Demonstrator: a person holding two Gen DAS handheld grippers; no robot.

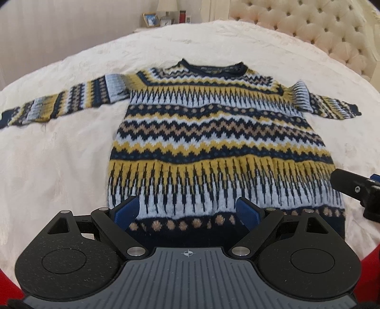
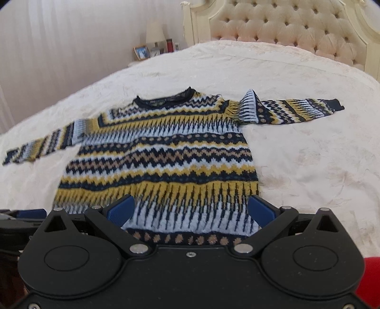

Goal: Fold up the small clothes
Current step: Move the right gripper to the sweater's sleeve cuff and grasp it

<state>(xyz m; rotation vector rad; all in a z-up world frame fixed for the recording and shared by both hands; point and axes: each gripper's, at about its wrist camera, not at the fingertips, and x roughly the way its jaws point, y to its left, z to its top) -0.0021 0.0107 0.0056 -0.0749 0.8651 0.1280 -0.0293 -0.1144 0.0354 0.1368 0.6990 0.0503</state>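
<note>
The navy, mustard and pale-blue zigzag knitted sweater [image 1: 213, 142] lies flat and unfolded on the cream bed [image 1: 59, 166], both the left gripper [image 1: 187, 212] and the right gripper [image 2: 190, 210] poised over its hem with fingers apart and empty, so folding seems about to start, probably by pinching a hem corner or sleeve.

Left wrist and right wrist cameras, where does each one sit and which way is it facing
Left wrist: on the left gripper, tilted down over the sweater hem, facing the headboard; own open fingers and the right gripper's tip show.
Right wrist: on the right gripper, over the hem's right part, same heading; own open fingers, left gripper at the left edge.
Shared: sweater, bed, headboard, nightstand.
</note>
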